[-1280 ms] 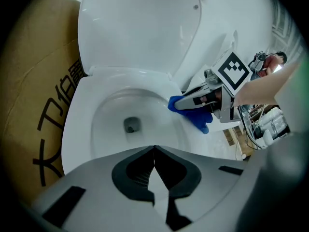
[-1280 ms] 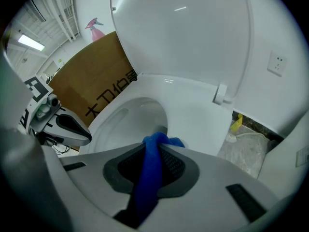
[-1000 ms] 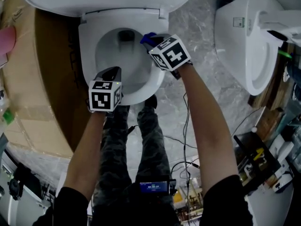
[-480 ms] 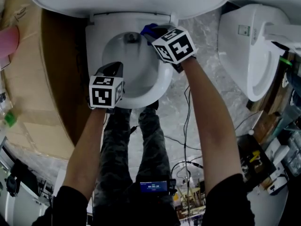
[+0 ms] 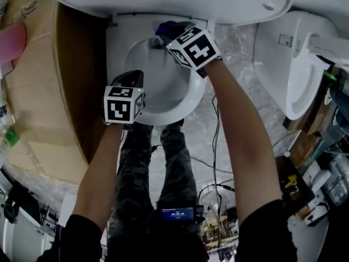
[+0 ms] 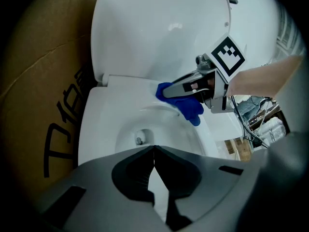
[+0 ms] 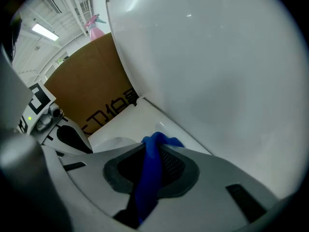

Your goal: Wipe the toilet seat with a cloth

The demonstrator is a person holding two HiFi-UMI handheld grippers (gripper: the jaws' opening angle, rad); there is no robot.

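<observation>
At the 12 o'clock end of the toilet seat (image 5: 188, 100), close to the hinge under the raised lid (image 5: 174, 1), a blue cloth (image 5: 164, 27) is held by the right gripper (image 5: 170, 35). The cloth is pinched between the two jaws, as is seen in the right gripper view, where a blue strip runs down the gap between the pads and a bunch of fabric sticks out past the tips. From the left gripper view the bunched end is seen lying against the white rear rim; whether it is pressed firmly cannot be told.

The left gripper (image 5: 131, 81) is held over the seat at about 8 o'clock of the bowl. Its jaws are pressed together, tip against tip, and nothing is caught between them. Whether the seat is touched by it cannot be made out.

A brown cardboard box (image 5: 52, 86) stands at 9 o'clock of the toilet, just beside it. A second white toilet (image 5: 281, 64) is seen at 3 o'clock, apart on the marbled floor (image 5: 229, 42). Dark cables (image 5: 214, 146) are trailed across that floor at 5 o'clock.
</observation>
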